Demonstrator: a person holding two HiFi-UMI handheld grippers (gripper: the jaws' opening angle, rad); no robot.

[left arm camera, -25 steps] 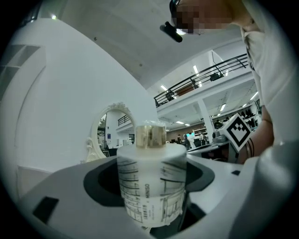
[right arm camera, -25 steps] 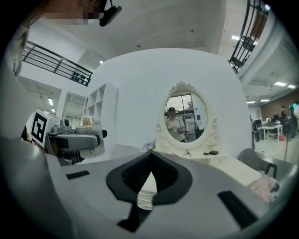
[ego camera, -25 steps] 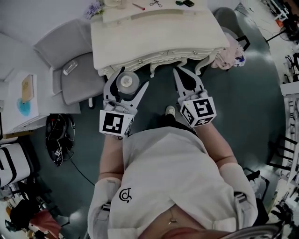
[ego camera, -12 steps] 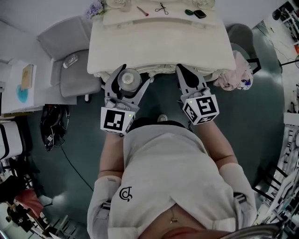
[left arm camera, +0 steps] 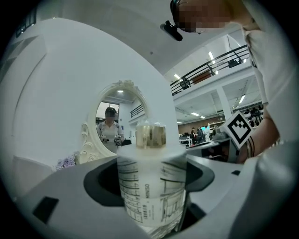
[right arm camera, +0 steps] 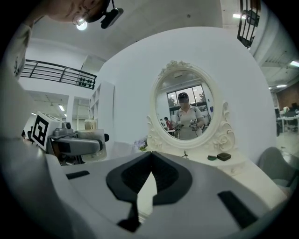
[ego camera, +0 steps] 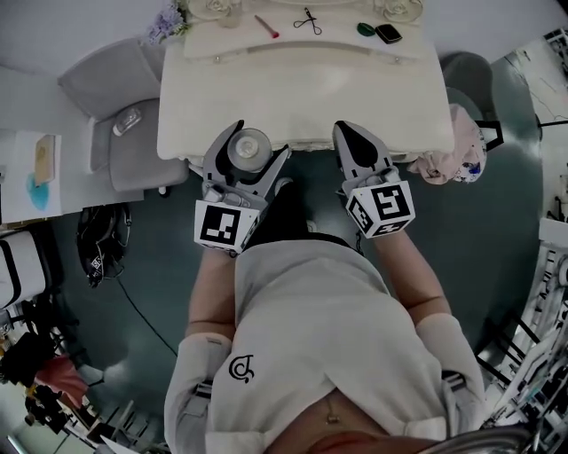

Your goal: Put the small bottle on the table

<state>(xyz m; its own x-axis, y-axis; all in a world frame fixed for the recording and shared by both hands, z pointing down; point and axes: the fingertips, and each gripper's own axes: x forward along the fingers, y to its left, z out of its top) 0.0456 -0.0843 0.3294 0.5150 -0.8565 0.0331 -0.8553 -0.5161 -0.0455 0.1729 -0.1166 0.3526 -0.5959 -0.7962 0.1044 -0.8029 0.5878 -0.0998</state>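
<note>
Your left gripper [ego camera: 257,140] has its jaws clamped on the small bottle [ego camera: 249,146]. The left gripper view shows it plainly: the frosted bottle [left arm camera: 150,186] stands upright between the two jaws, gold cap on top and line-drawing print down its side.

The right gripper [ego camera: 352,133] is carrying nothing. In the right gripper view its jaws [right arm camera: 150,161] meet at the tips, with just a thin sliver of gap lower down.

What's changed over the last second is mostly how close you are to the bench [ego camera: 302,89]. A second ago the bottle hung over the dark floor, short of the carved front edge. Now, in the head view, its top overlaps that edge at about 12 o'clock from your left hand. The right gripper's tips have crept up to the same edge too. I can't tell from these views whether the bottle's base is touching the bench.

The grip itself looks the same as before.

At the far side of the bench, around 12 o'clock, there's a pair of scissors [ego camera: 308,18], a small red tool [ego camera: 265,25] and a dark compact [ego camera: 388,34]. The oval mirror [right arm camera: 185,109] stands behind them. A grey chair [ego camera: 120,133] sits at about 10 o'clock from the left gripper, and a bundle of cloth [ego camera: 453,160] lies at about 3 o'clock from the right one.
</note>
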